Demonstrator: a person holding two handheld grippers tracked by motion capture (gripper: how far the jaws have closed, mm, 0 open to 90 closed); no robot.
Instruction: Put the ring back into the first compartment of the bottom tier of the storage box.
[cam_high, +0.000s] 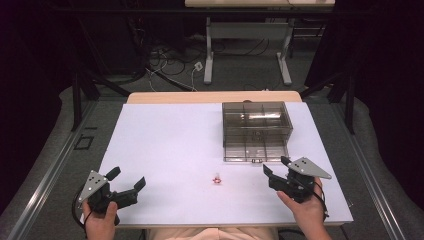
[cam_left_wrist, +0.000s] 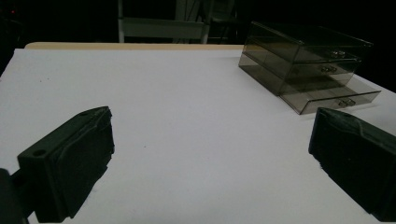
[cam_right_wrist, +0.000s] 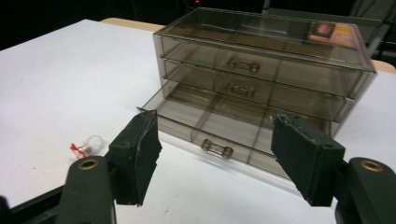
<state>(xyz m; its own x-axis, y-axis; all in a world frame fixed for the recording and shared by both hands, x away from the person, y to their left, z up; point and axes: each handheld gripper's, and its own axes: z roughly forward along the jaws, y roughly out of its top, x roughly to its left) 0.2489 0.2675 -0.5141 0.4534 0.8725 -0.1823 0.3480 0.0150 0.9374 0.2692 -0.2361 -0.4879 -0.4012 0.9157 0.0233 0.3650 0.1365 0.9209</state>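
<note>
Left tool (cam_high: 129, 181) held low at the near left corner of the white surface (cam_high: 170, 145), jaws spread and empty. Small clear-and-red item (cam_high: 217, 178) lying near the front edge, between both tools. Smoky three-drawer box (cam_high: 256, 131) farther right, bottom drawer (cam_right_wrist: 219, 125) pulled out; right tool (cam_high: 275, 166) just before it, jaws spread, empty.

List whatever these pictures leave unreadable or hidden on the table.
- Small clear and red object: too small in the high view and the right gripper view to identify.
- Sticker on the smoky transparent plastic three-drawer box: print blurred in the right gripper view.
- Open bottom drawer: its right end sits behind the right hand-held gripper, in that view.
</note>
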